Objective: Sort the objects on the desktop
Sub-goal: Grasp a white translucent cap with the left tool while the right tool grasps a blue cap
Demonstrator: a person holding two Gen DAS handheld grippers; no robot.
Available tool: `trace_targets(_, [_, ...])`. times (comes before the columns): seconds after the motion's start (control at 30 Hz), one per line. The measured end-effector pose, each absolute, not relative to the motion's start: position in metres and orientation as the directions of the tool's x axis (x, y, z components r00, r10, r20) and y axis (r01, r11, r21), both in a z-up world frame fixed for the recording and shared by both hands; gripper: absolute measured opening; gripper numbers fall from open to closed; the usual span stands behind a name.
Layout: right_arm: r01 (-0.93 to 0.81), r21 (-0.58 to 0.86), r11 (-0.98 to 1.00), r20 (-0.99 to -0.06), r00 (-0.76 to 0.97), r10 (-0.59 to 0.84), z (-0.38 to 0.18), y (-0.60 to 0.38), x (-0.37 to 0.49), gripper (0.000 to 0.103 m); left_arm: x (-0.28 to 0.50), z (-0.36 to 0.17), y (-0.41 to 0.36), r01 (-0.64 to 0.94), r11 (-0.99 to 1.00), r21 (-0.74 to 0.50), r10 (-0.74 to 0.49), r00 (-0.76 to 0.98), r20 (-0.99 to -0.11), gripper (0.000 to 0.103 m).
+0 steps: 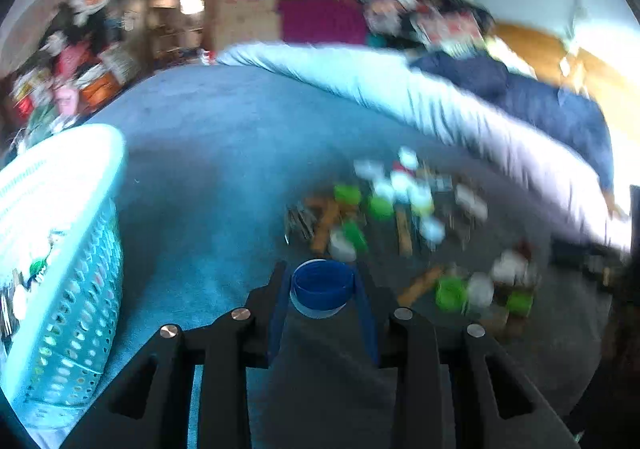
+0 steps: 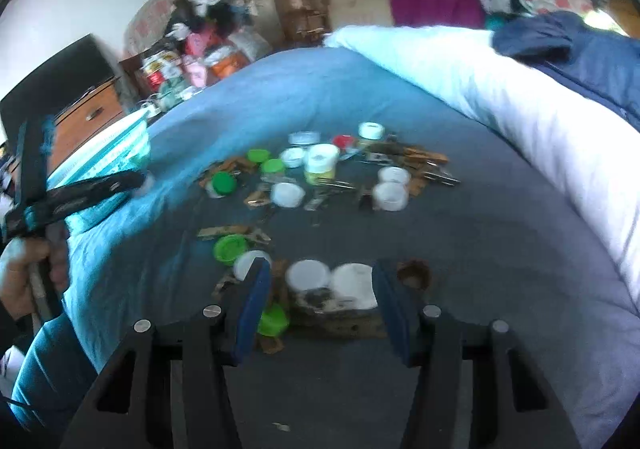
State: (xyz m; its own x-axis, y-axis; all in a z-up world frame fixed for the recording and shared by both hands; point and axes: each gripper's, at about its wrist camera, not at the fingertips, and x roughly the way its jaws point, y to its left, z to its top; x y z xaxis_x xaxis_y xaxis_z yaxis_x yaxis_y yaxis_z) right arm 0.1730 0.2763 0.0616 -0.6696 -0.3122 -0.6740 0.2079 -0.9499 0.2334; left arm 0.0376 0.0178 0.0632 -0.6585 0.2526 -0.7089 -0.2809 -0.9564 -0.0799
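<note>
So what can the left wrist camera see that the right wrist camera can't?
Only the left wrist view shows the blue cap clamped in the left gripper, and the holes in the side of the turquoise basket.

Only the right wrist view shows the hand holding the other gripper, the right gripper open over two white lids without pressing them, and a wooden drawer unit.

Both show the blue bedspread, the white duvet, and the pile of green and white caps, blurred in the left view.
</note>
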Motion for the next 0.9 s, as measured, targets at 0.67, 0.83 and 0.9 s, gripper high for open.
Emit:
trace_targets(0.67, [0.563,0.245,-0.789,-0.653,-0.505,-0.564,0.053,0.131,0.142,0.054,0.079,0.046,-0.019,-0.160,-0.965,-0.208,0.262,-0.654,-0.710,0.049])
trace_targets(0.83, [0.587,0.201,-0.784,-0.687,-0.486,-0.540,0.039,0.096,0.121,0.054,0.074,0.041,-0.023,-0.141,-0.975,-0.171,0.221,-0.656,-0.722,0.049])
trace_targets(0.9, [0.585,0.183,-0.790,-0.719,-0.468,-0.513,0.028,0.087,0.113,0.051,0.071,0.041,-0.024,-0.138,-0.976,-0.167,0.216,-0.657,-0.722,0.049])
